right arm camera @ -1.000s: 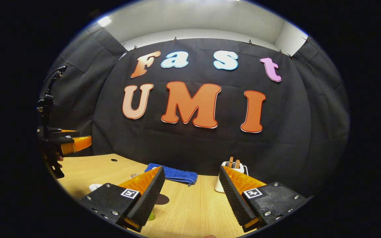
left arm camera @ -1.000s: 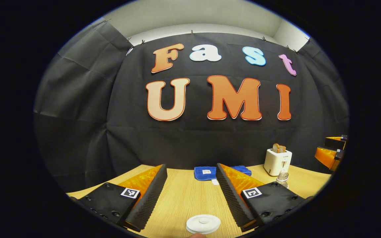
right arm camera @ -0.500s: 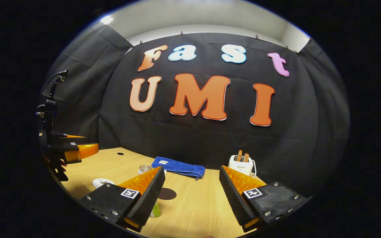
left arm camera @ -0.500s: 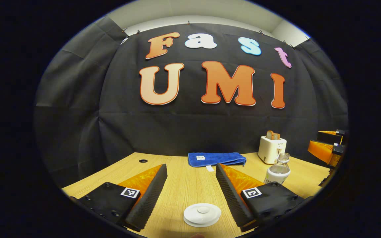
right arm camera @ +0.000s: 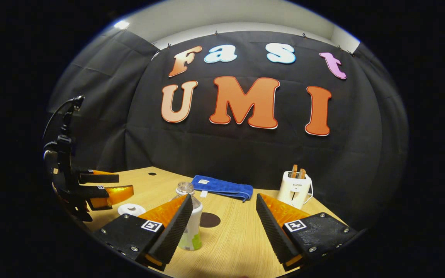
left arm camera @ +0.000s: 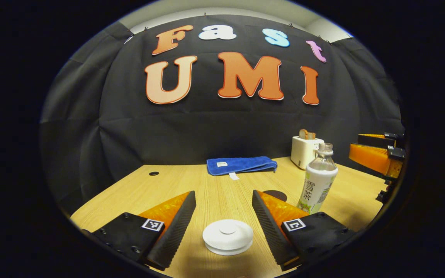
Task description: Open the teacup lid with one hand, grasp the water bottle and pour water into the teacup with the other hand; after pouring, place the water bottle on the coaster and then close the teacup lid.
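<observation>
Left gripper [left arm camera: 222, 222]: spread wide, lid [left arm camera: 228, 236] between its fingers, untouched.
Right gripper [right arm camera: 222, 222]: spread, empty.
Bottle [right arm camera: 190, 220]: upright at its 10 o'clock.
Coaster [right arm camera: 209, 219]: at 12 o'clock, bare.

From low over the table's [left arm camera: 191, 185] near edge, the back wall is faced by both views. The left gripper view is set close above the teacup lid [left arm camera: 227, 236]. The water bottle [right arm camera: 190, 222], blue towel [left arm camera: 241, 165] and toaster [right arm camera: 295, 189] are shared by both.

Bottle [left arm camera: 318, 181] right of lidded teacup [left arm camera: 228, 236]; towel [left arm camera: 241, 165] behind
</observation>
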### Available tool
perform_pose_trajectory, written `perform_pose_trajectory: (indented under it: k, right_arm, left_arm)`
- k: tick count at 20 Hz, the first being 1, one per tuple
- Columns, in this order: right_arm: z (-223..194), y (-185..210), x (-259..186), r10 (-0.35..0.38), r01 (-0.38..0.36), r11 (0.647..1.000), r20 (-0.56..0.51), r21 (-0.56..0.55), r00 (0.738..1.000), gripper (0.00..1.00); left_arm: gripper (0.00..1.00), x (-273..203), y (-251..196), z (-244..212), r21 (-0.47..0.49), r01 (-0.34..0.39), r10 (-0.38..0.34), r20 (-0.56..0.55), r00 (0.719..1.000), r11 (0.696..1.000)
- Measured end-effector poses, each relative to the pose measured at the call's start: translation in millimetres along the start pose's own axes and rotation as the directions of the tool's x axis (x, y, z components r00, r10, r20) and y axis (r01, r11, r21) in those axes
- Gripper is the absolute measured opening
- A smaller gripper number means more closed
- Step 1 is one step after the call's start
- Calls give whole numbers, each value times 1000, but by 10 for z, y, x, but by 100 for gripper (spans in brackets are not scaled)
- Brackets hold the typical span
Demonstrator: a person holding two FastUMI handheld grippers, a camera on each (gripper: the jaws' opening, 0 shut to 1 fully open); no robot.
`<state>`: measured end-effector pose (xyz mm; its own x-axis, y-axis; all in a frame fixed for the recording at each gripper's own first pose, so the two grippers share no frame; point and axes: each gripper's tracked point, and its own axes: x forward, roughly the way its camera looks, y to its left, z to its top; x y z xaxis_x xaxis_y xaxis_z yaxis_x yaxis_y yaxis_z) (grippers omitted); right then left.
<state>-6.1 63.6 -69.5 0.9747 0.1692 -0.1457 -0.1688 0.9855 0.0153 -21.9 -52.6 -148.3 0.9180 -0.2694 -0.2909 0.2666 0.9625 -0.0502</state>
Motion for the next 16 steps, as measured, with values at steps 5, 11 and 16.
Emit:
perform_pose_trajectory:
  k: [5,11,16]
  right_arm:
    - [-90,31,12,15,-15,1000,-16,8,1000,99]
    - [-163,22,17,15,-15,1000,-30,1,999,99]
    - [-227,22,21,18,-18,1000,-42,0,999,99]
  left_arm:
    - [96,78,-46,-352,17,18,-16,-73,997,1000]
    - [82,146,-31,-558,32,13,-8,-137,991,999]
    - [60,169,-12,-581,74,3,8,-156,988,997]
